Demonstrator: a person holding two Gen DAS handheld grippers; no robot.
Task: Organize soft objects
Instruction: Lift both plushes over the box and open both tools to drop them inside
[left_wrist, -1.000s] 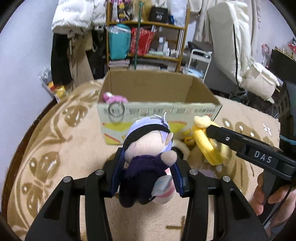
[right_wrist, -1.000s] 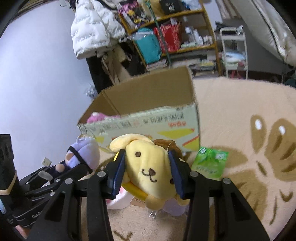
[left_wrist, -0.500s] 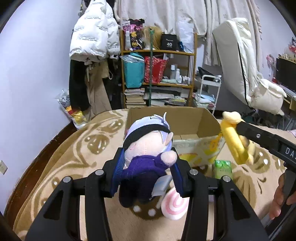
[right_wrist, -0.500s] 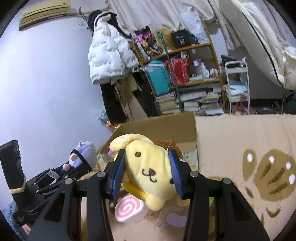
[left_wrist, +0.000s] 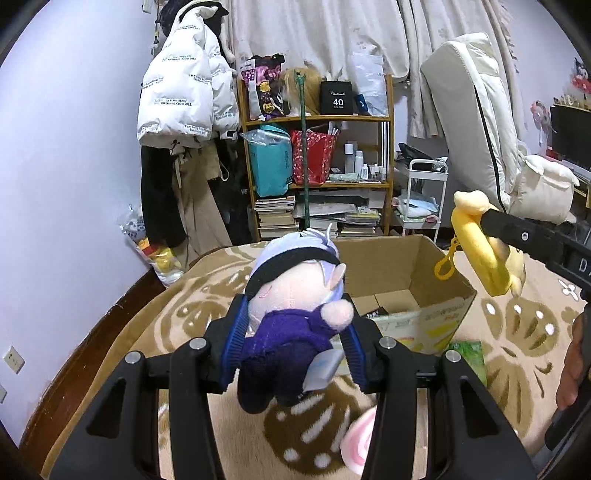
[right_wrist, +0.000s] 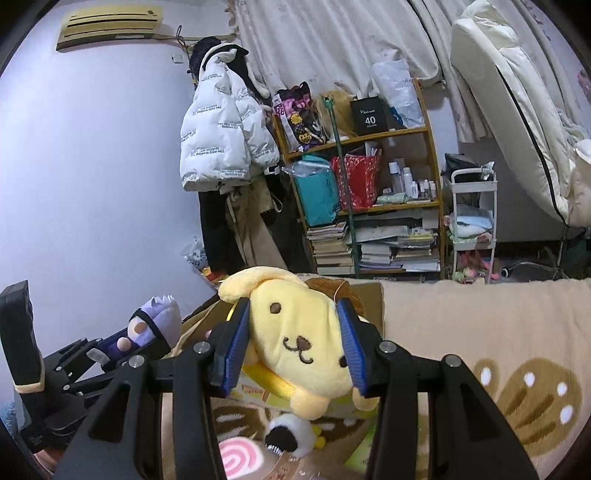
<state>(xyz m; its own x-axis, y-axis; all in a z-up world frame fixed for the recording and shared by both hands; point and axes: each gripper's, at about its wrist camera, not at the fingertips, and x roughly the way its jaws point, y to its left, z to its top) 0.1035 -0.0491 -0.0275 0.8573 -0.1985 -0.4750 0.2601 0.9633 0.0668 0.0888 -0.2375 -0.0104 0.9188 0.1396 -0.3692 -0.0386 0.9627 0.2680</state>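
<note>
— The purple doll (left_wrist: 295, 317): where does it sit?
— Up off the rug (left_wrist: 155, 354), pinched at the body between the blue pads of the left gripper (left_wrist: 293, 345). Its feet hang below the fingers; a grey tag on its side is partly covered by the right-hand pad.
— And the yellow dog plush (right_wrist: 295, 332)?
— The right gripper (right_wrist: 291, 345) squeezes its head from both sides, also in the air. Its body is cut off behind the fingers. In the left wrist view only its edge and a yellow clip show.
— What of the cardboard box (left_wrist: 417, 273)?
— Open on the rug behind the doll, which hides its near left corner. The contents are dark and hard to make out.
— Anything underneath?
— A pink swirl toy (right_wrist: 240, 458) and a black-and-white fluffy ball (right_wrist: 290, 432) lie on the rug, half covered by the gripper frame. A green packet (left_wrist: 471, 356) lies beside the box, partly hidden too.
</note>
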